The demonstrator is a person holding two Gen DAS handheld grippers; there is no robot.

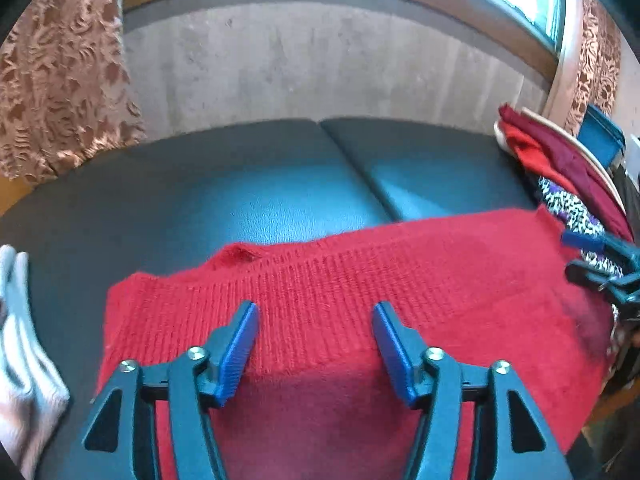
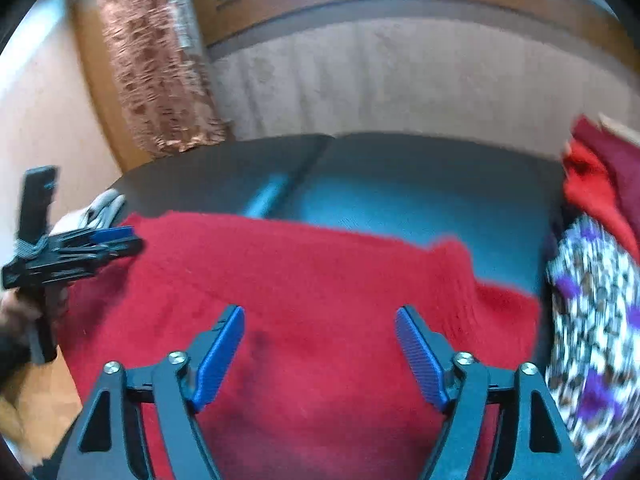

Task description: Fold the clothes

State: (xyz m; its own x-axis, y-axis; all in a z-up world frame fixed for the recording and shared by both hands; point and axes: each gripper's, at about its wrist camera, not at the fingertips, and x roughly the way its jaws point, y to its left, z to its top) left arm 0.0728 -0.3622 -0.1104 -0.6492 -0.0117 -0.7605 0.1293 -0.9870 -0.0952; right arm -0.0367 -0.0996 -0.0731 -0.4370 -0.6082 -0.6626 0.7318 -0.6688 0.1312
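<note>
Dark padded counter (image 1: 248,200) carries red knit sweater (image 1: 340,292) at its near edge. Left gripper (image 1: 314,344) and right gripper (image 2: 320,354) hover over the sweater, jaws wide, empty.

1. A red ribbed knitted sweater (image 1: 360,292) lies spread over the near edge of a dark teal padded tabletop (image 1: 260,184).
2. The left gripper (image 1: 316,344), black with blue ridged pads, hovers over the sweater with its jaws wide apart and nothing pressed between them.
3. The right gripper (image 1: 600,260) enters at the right edge.
4. A pile of red, maroon and patterned clothes (image 1: 560,172) sits at the right edge.
5. A pale grey cloth (image 1: 20,352) lies at the left edge.
</note>
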